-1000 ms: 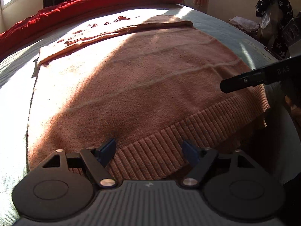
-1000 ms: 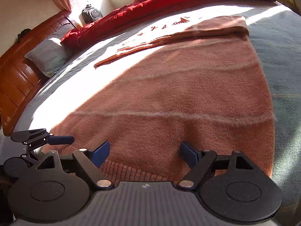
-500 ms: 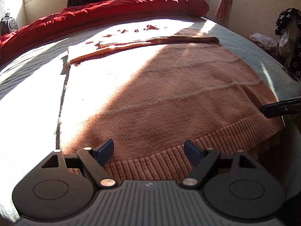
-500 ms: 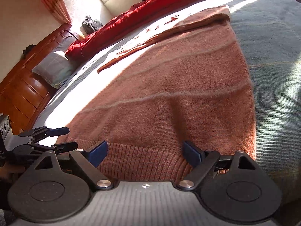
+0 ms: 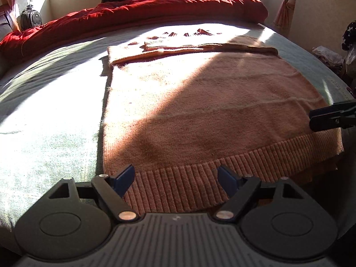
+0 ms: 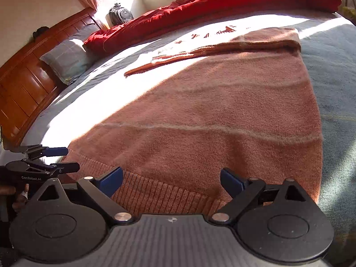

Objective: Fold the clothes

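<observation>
Sweater: flat on bed, long axis running away from ribbed hem. Hem lies directly ahead of left gripper and right gripper; both spread wide, holding nothing.

Right tool hovers wide open at the ribbed hem of the orange sweater, blue pads spread apart with the hem between them, nothing gripped. The sweater lies flat on the bed, sunlight across its upper half, sleeves folded over near the far end. Off to the left, the left tool sits at the sweater's other hem corner, its fingers parted. A red duvet is bunched along the far side, a pillow against the wooden headboard.
</observation>
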`<state>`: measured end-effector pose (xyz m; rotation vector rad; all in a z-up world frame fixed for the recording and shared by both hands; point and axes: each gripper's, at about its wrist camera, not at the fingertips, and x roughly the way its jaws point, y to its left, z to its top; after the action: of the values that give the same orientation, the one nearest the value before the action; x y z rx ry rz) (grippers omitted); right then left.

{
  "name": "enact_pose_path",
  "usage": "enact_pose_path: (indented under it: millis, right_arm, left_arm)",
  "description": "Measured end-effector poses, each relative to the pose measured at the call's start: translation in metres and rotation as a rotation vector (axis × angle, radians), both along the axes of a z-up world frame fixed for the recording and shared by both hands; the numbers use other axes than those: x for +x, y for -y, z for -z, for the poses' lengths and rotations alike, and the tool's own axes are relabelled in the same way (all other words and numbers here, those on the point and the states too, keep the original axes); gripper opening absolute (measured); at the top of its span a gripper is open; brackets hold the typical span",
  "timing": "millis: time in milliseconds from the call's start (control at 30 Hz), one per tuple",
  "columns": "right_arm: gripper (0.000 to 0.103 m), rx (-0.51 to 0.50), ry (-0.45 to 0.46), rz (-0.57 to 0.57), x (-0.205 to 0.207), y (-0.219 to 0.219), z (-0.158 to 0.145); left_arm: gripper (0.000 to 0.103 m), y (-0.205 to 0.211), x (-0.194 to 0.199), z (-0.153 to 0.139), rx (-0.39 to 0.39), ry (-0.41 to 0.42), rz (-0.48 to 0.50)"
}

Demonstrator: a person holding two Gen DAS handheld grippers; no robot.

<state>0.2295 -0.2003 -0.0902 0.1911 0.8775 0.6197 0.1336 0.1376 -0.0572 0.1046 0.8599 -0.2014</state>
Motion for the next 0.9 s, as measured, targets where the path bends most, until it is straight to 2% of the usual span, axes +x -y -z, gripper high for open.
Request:
enact_pose_path:
  millis: [67, 433, 533, 600, 700, 767, 900]
  right_arm:
    - [0.097, -0.008, 0.013, -0.052, 0.004, -0.016, -0.004]
    - [0.103, -0.048, -0.048, -0.155, -0.003, -0.037, 0.015]
    - [0.103, -0.053, -0.066, -0.136, -0.003, -0.035, 0.007]
    - [0.103, -0.107, -0.010, -0.113, 0.000, -0.041, -0.007]
    - [0.103, -0.235, 0.147, -0.109, 0.010, -0.062, -0.026]
    - [0.103, -0.336, 0.216, -0.109, 0.021, -0.077, -0.024]
    - [0.103, -0.414, 0.209, -0.115, 0.033, -0.087, 0.000]
  left_arm:
    - [0.082, 0.003, 0.000, -0.001, -0.013, 0.004, 0.008]
    - [0.082, -0.006, -0.007, 0.003, -0.014, 0.000, -0.021]
    - [0.082, -0.005, -0.005, 0.001, -0.025, 0.018, -0.010]
    - [0.082, -0.005, -0.006, 0.000, -0.033, 0.028, -0.005]
    - [0.082, -0.008, -0.007, -0.001, -0.044, 0.036, -0.005]
    - [0.082, -0.010, -0.009, -0.002, -0.052, 0.041, -0.004]
    - [0.082, -0.014, -0.011, -0.004, -0.067, 0.051, -0.003]
